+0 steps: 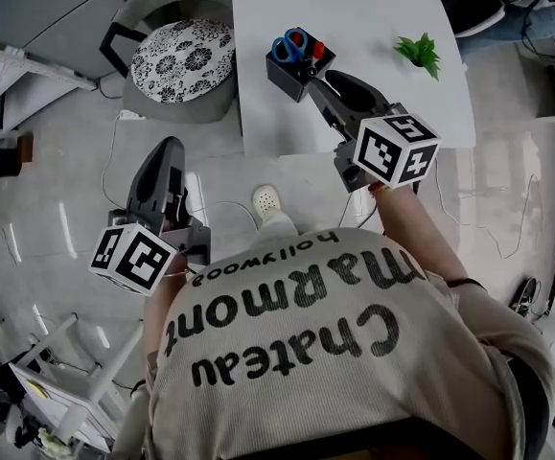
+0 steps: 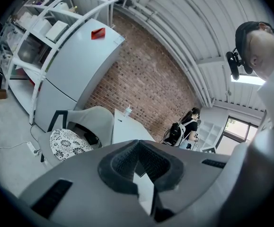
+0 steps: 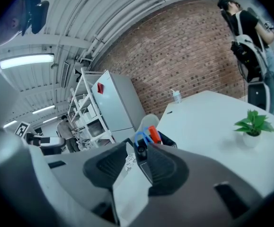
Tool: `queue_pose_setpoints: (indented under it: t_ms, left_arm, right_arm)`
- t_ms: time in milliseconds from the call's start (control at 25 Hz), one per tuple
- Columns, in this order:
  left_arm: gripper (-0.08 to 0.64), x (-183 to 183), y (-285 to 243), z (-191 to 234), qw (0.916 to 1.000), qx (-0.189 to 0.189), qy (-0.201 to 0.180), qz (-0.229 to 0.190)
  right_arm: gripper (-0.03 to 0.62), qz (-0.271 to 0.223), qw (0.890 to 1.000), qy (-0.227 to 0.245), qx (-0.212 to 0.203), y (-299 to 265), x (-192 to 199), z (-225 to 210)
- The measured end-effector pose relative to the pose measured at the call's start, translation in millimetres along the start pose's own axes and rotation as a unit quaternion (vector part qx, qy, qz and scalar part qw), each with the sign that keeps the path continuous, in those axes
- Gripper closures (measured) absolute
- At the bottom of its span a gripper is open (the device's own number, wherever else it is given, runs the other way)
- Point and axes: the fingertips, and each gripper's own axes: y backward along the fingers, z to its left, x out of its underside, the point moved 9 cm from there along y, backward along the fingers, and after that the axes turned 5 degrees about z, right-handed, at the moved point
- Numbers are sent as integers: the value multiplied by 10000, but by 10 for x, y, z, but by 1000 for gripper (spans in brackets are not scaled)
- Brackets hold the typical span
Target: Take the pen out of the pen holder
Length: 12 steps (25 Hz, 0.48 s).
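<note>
Closest to the head camera was the person's grey shirt with black printed letters point(image 1: 354, 353), and both grippers were held out in front of it. The left gripper point(image 1: 169, 151) hung low on the left, above the glossy grey floor point(image 1: 57, 228) and well apart from the table. Its two dark ribbed pads point(image 2: 122, 162) met at the tips, with nothing between them. The right gripper point(image 1: 327, 92) was raised over the near left corner of the white rectangular table point(image 1: 373, 8). Its tips were just beside the black box-shaped pen holder point(image 1: 291, 73), on its near side. In the right gripper view its jaws stood a little apart and held nothing; the holder showed through the narrow gap between them.

The red-orange pen point(image 1: 317, 51) stood upright inside the holder, next to the blue-handled scissors point(image 1: 289, 46). The gripper was not touching the pen. Further right on the table, well apart from the holder, stood a small green plant in a white pot point(image 1: 418, 54). To the left of the table was a grey chair with a black-and-white flower-pattern cushion point(image 1: 183, 60). Far behind, the left gripper view showed a tall white refrigerator point(image 2: 75, 65), a red brick wall point(image 2: 146, 79) and a person with a backpack point(image 2: 181, 129).
</note>
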Motion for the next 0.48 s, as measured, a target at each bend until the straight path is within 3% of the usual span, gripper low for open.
queue_pose_setpoints:
  t_ms: [480]
  left_arm:
    - [558, -211, -130, 215, 10000, 75, 16, -3]
  right_arm:
    - [460, 233, 9987, 199, 419, -236, -12, -4]
